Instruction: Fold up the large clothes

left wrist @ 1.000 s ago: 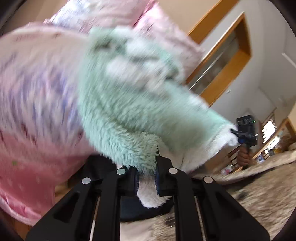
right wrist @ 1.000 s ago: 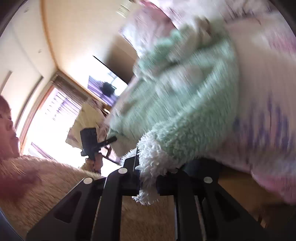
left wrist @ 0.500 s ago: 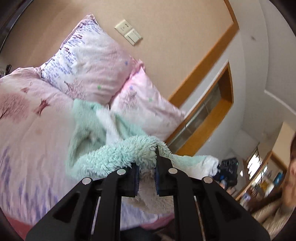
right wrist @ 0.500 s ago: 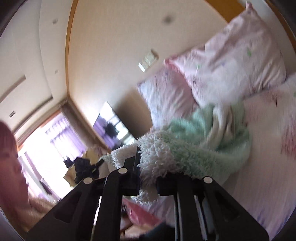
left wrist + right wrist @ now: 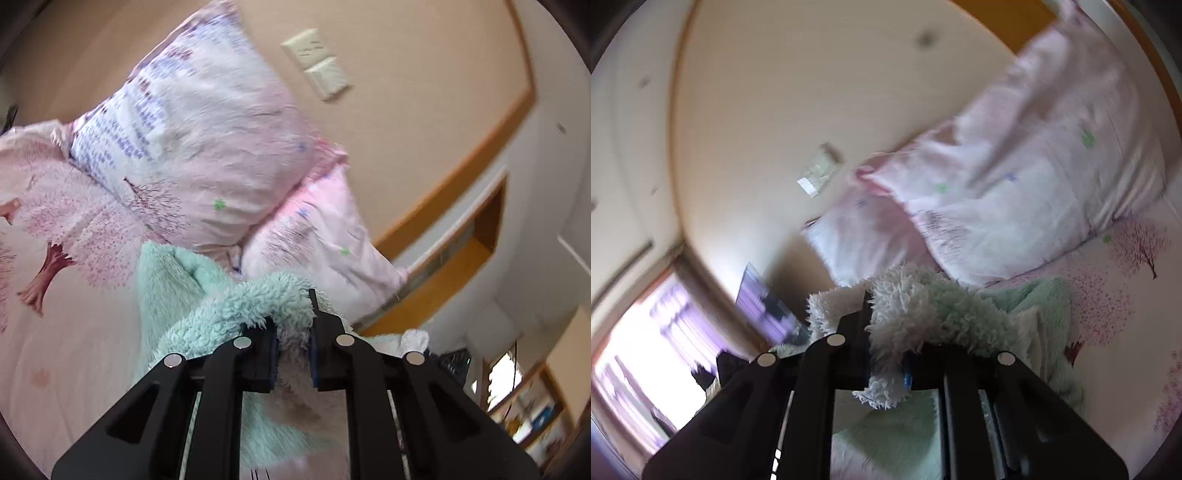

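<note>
A mint-green fleece garment [image 5: 207, 314] with white trim hangs between both grippers above the pink bed. My left gripper [image 5: 292, 332] is shut on a fold of its fluffy edge. My right gripper [image 5: 886, 332] is shut on another part of the same edge [image 5: 916, 306], where a white tuft hangs down between the fingers. The rest of the garment trails down toward the bedspread in both views and is partly hidden behind the gripper bodies.
Two pink floral pillows [image 5: 207, 147] [image 5: 1015, 192] lean against the beige wall at the head of the bed. The pink tree-print bedspread [image 5: 55, 295] lies below. A wall switch plate [image 5: 317, 62] is above the pillows. A bright window [image 5: 635, 354] is at the left.
Both grippers have lifted and tilted up with the garment. The view has gone from close against the fleece and bedspread to the pillows, wall and ceiling. The garment now hangs lower in the frames.
</note>
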`<action>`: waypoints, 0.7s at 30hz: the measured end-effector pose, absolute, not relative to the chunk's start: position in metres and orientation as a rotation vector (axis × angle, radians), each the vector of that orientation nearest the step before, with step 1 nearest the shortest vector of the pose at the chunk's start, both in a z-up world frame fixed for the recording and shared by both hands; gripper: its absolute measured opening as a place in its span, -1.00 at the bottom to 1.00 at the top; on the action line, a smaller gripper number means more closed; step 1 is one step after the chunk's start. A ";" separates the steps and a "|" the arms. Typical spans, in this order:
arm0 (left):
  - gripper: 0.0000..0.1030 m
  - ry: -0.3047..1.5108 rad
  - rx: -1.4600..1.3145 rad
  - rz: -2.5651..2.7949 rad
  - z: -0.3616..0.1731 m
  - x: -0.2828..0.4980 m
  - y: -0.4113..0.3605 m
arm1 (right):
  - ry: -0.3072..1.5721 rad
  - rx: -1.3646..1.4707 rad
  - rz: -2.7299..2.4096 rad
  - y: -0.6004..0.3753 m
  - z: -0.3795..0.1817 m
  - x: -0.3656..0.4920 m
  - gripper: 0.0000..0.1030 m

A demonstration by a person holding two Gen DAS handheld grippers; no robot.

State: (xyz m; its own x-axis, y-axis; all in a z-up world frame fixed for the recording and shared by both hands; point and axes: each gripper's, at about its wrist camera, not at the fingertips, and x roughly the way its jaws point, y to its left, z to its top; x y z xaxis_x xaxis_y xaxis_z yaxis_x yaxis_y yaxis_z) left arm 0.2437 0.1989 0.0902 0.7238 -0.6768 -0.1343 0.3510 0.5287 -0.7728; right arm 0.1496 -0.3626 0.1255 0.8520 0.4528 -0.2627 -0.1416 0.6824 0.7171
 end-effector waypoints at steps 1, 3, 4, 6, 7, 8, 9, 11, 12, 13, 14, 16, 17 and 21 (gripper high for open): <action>-0.77 0.479 -0.846 -0.624 0.083 0.264 0.200 | 0.468 0.792 0.302 -0.369 0.115 0.165 -0.75; -0.77 0.532 -0.918 -0.589 0.068 0.291 0.199 | 0.524 0.862 0.219 -0.379 0.090 0.192 -0.75; -0.77 0.584 -0.954 -0.565 0.055 0.310 0.196 | 0.562 0.886 0.174 -0.382 0.078 0.204 -0.75; -0.76 0.658 -0.986 -0.531 0.038 0.334 0.191 | 0.651 0.957 0.086 -0.390 0.046 0.228 -0.73; -0.76 0.692 -0.999 -0.518 0.029 0.344 0.188 | 0.685 0.993 0.063 -0.392 0.034 0.236 -0.67; -0.75 0.722 -1.019 -0.507 0.021 0.353 0.185 | 0.716 1.028 0.045 -0.395 0.023 0.243 -0.67; -0.75 0.735 -1.031 -0.507 0.016 0.359 0.184 | 0.740 1.080 0.041 -0.399 0.012 0.250 -0.61; -0.70 0.750 -1.042 -0.512 0.014 0.367 0.182 | 0.731 1.119 0.061 -0.402 0.008 0.255 -0.40; -0.64 0.754 -1.046 -0.523 0.015 0.369 0.182 | 0.709 1.126 0.076 -0.404 0.009 0.256 -0.13; -0.60 0.759 -1.051 -0.534 0.016 0.370 0.182 | 0.684 1.119 0.078 -0.405 0.013 0.256 0.19; -0.49 0.762 -1.057 -0.543 0.017 0.372 0.184 | 0.645 1.099 0.075 -0.406 0.020 0.253 0.29; -0.07 0.746 -1.090 -0.562 0.022 0.373 0.189 | 0.581 1.042 0.070 -0.410 0.036 0.247 0.36; 0.31 0.727 -1.104 -0.559 0.024 0.374 0.191 | 0.565 1.009 0.069 -0.409 0.045 0.243 0.36; 0.66 0.566 -1.097 -0.500 0.050 0.359 0.217 | 0.602 0.668 0.053 -0.385 0.085 0.233 0.25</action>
